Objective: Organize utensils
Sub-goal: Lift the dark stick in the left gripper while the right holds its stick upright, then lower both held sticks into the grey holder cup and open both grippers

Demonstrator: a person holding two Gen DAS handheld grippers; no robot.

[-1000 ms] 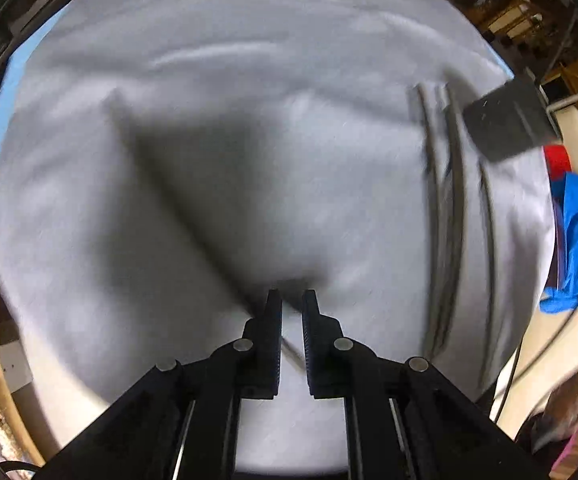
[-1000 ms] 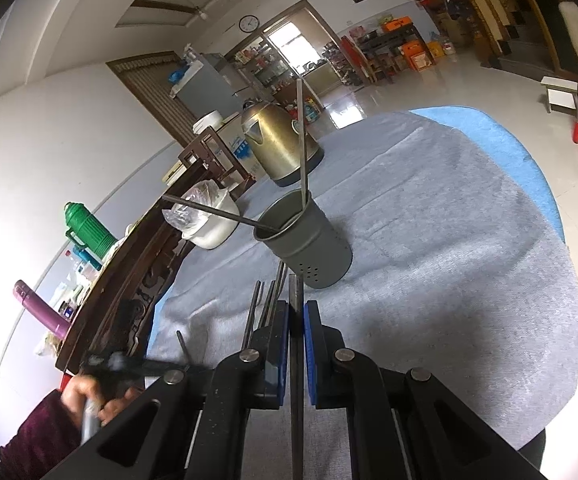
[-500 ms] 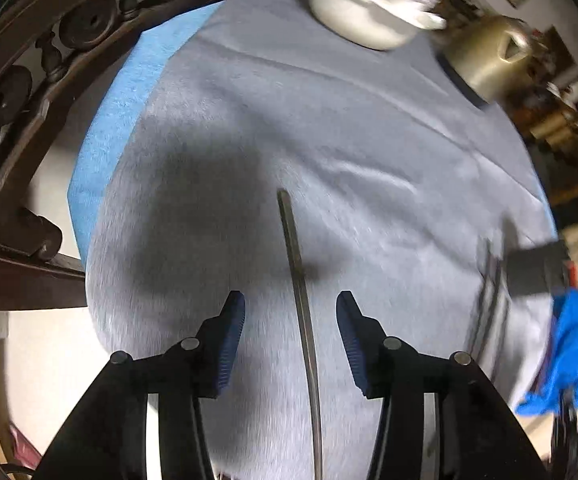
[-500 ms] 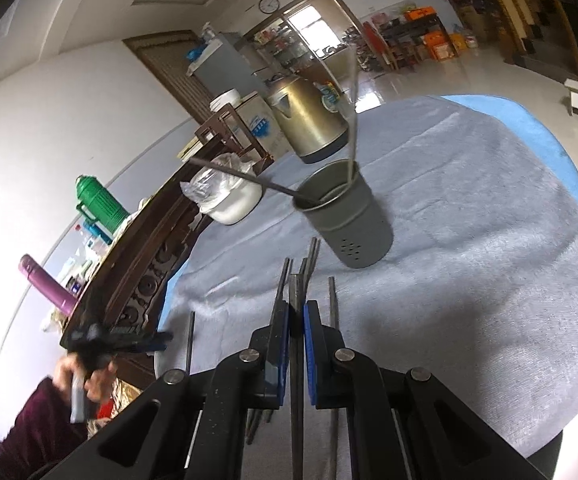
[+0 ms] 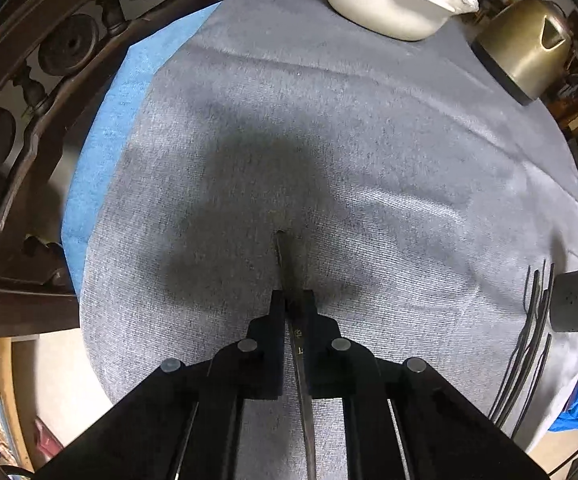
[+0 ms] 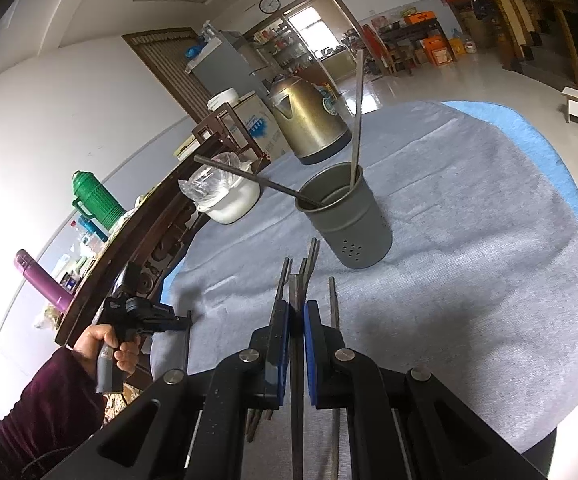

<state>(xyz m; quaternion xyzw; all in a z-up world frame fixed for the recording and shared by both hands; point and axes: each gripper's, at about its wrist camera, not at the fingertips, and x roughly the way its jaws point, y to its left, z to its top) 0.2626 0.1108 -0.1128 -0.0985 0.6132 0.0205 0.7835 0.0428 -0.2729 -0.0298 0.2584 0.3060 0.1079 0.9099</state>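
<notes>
- Our left gripper (image 5: 292,298): steeply nose-down, jaws clamped on a chopstick (image 5: 285,264).
- Our right gripper (image 6: 297,308): tilted gently down, pinching what looks like another chopstick (image 6: 296,292).

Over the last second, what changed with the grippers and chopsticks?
The left gripper opened over a lone chopstick on the grey cloth, then closed on it. The right gripper stayed shut on its chopstick; the holder kept its two.

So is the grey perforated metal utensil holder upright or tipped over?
Upright. The grey perforated metal utensil holder stands on its base on the grey cloth, mouth up, two metal chopsticks leaning inside.
</notes>
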